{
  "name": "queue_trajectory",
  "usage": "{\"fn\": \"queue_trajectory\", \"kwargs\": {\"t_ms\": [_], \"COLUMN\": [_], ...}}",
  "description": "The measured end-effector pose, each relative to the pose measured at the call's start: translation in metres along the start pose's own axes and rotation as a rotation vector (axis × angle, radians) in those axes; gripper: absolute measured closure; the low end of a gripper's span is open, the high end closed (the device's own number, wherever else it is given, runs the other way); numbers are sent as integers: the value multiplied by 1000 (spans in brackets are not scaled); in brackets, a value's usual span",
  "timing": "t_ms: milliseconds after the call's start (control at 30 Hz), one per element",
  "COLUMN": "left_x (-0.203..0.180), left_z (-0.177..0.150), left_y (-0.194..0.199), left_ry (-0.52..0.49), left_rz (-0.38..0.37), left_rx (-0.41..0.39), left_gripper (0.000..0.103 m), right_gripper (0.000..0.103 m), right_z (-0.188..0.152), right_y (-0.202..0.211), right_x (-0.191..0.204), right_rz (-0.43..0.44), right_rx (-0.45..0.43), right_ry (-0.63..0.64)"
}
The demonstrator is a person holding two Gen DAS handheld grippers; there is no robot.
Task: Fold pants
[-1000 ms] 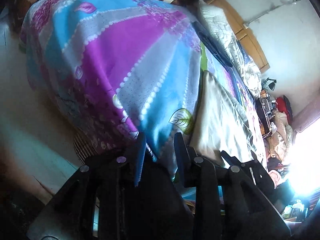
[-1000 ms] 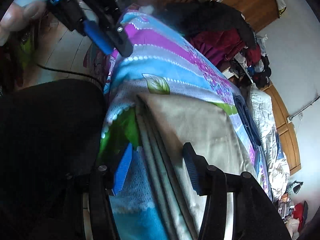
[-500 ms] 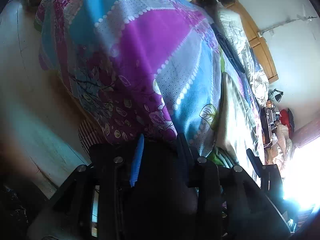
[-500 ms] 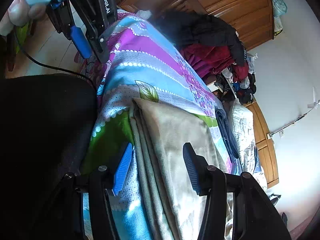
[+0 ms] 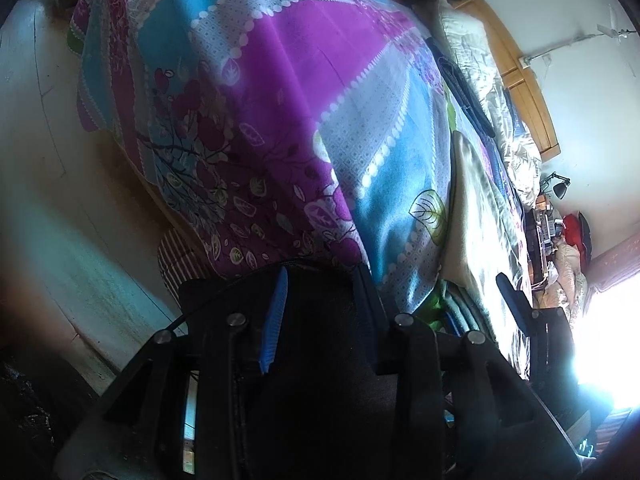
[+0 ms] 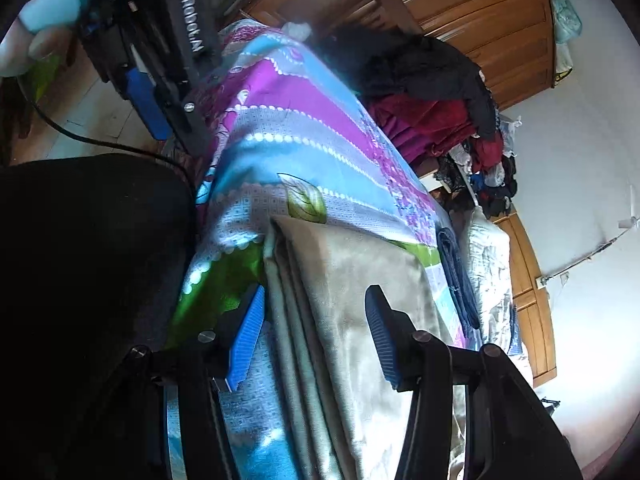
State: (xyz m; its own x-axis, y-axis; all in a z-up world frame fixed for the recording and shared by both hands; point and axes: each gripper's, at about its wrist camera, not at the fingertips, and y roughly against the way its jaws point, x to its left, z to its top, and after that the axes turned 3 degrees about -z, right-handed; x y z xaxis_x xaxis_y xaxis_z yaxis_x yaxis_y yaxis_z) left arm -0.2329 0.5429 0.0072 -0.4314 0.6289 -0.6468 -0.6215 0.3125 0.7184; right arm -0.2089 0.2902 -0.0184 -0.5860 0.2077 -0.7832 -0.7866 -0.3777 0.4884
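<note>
Bedspread (image 6: 320,148); folded pants (image 6: 360,304) lengthwise

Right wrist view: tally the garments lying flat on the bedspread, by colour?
Beige folded pants: 1
Dark blue folded denim garment: 1
Total: 2, not counting the heaped clothes pile at the far end of the patterned purple-and-blue bedspread.

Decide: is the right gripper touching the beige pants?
Cannot tell. In the right wrist view the right gripper stands open over the pants, its fingers either side, but no plain contact or gap shows.
</note>
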Motion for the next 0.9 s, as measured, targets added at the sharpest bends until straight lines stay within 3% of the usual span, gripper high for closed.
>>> {"fn": "queue_trajectory", "kwargs": {"t_ms": [333, 500, 567, 633, 700, 767, 900], "left_x": [1, -23, -31, -37, -39, -39, -39], "left_z": [1, 20, 29, 37, 42, 43, 43], "left_y": [2, 10, 14, 17, 17, 15, 9], "left_ry": [8, -67, -99, -129, -147, -143, -140], "left_rz": [-15, -36, -45, -52, -50, -46, -69], "left_rx": [1, -35, -54, -68, -74, -78, -59], "left_gripper": [68, 68, 68, 68, 65, 55, 55], "right_gripper": [51, 51, 59, 61, 61, 61, 62], "right_z": [6, 10, 4, -2, -3, 0, 8], "right_y": [-12, -23, -21, -19, -20, -23, -37], "right_x": [4, 7, 5, 1, 0, 4, 15], "right_rz": [-90, -126, -139, -164, -179, -187, -207], "right_rx": [-6, -21, -22, -19, -15, -17, -28], "right_ry": [16, 48, 48, 43, 52, 78, 122]}}
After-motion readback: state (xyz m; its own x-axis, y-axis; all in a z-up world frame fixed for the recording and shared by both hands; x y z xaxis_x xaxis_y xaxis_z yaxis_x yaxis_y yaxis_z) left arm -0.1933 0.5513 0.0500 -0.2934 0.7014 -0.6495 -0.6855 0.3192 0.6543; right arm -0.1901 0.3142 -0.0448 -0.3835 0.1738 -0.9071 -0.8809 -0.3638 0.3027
